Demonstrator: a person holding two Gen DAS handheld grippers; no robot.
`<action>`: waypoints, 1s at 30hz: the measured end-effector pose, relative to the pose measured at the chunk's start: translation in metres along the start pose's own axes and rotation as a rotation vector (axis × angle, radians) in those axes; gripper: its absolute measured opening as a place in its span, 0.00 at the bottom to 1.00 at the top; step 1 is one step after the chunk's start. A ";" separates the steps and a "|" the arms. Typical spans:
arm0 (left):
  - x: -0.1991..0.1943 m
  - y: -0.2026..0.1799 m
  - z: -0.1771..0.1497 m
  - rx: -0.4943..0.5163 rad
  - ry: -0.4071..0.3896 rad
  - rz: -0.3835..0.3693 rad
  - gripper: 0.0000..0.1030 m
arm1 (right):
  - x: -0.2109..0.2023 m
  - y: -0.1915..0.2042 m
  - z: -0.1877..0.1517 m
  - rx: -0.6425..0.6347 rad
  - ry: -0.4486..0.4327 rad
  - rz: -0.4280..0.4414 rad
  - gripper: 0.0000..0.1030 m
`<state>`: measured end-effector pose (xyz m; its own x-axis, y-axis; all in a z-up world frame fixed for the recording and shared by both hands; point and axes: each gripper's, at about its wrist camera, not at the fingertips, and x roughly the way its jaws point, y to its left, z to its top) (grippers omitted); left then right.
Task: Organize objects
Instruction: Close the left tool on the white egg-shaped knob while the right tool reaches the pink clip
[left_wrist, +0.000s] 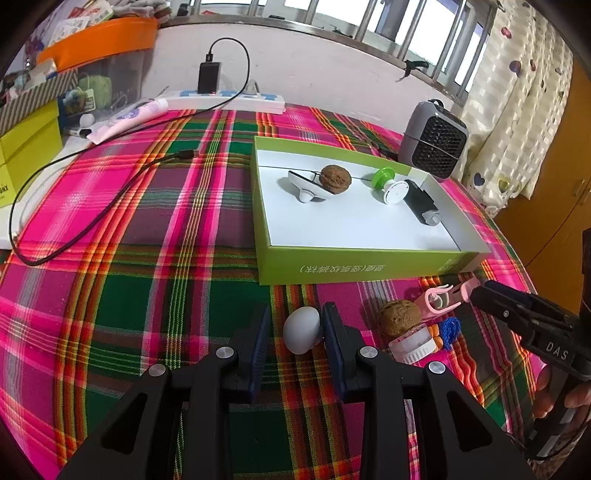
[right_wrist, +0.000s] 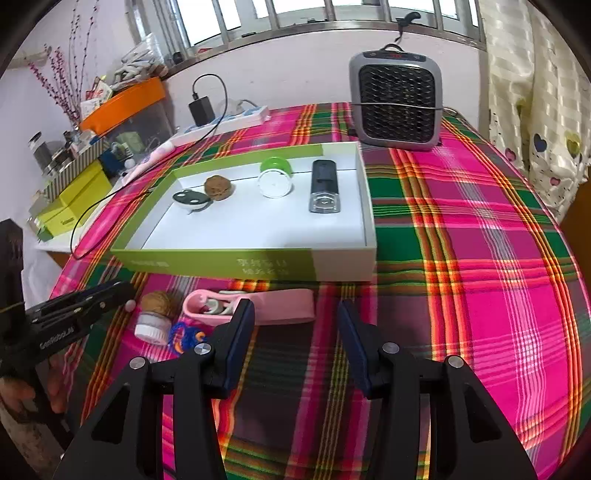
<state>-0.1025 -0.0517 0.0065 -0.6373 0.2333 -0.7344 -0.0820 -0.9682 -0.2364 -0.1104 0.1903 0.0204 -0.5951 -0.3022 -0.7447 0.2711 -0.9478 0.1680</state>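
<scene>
— Where's the egg?

— On the plaid cloth (left_wrist: 110, 295), near side of the green box (left_wrist: 354, 258). My left gripper (left_wrist: 295, 328) has the white egg (left_wrist: 301, 330) between its jaws; whether both pads press it, I cannot tell.

— And the right?

— My right gripper (right_wrist: 295, 325) is empty, jaws apart, just near of the pink clip (right_wrist: 266, 308).

Two fisheye views from hand-held grippers look steeply down and forward, close over a plaid tablecloth (left_wrist: 129, 229) toward the window. Both frame the green box (left_wrist: 362, 258), heater (right_wrist: 397, 99) and power strip (left_wrist: 229, 99); each catches the other gripper at its edge.
</scene>
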 end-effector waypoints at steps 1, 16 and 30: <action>0.000 0.000 0.000 0.001 0.000 0.001 0.26 | 0.000 0.001 0.000 -0.006 0.002 -0.004 0.47; 0.000 0.002 0.000 -0.010 -0.001 -0.012 0.26 | -0.002 0.013 -0.006 -0.103 0.031 0.112 0.47; 0.000 0.002 0.000 -0.008 -0.001 -0.010 0.26 | -0.001 0.014 -0.002 -0.219 0.012 0.101 0.47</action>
<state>-0.1025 -0.0539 0.0062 -0.6375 0.2427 -0.7313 -0.0822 -0.9651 -0.2486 -0.1038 0.1772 0.0223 -0.5481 -0.3922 -0.7387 0.4870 -0.8677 0.0993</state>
